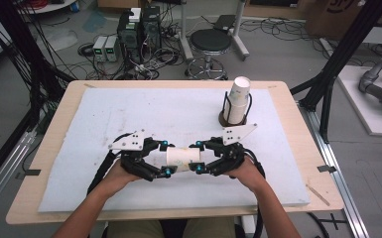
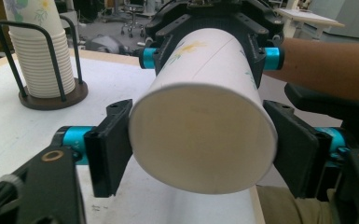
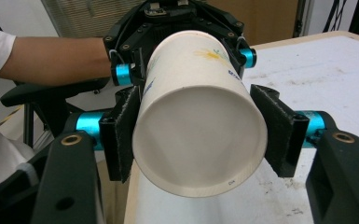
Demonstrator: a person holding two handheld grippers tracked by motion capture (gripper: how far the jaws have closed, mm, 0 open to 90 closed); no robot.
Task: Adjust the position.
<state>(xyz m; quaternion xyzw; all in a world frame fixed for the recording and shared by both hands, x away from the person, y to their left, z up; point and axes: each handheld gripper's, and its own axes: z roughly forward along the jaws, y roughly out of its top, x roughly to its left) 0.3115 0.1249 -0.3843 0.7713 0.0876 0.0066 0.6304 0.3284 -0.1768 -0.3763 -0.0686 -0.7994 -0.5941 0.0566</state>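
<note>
Holding paper cup (image 1: 182,158) between both grippers above worktop (image 1: 104,114), near side of cup rack (image 1: 236,106).

Left gripper (image 1: 167,157) fingers (image 2: 109,144) just closed onto one end; right gripper (image 1: 197,157) fingers (image 3: 121,135) clamp other end.

My read: two nested cups, separation pending. Next: pull apart straight, without crushing.

Seam between cups hard to confirm.

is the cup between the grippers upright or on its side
On its side. The paper cup is held level above the table between the left gripper and right gripper, one end toward each; the stack of cups in the holder stands upright.
</note>
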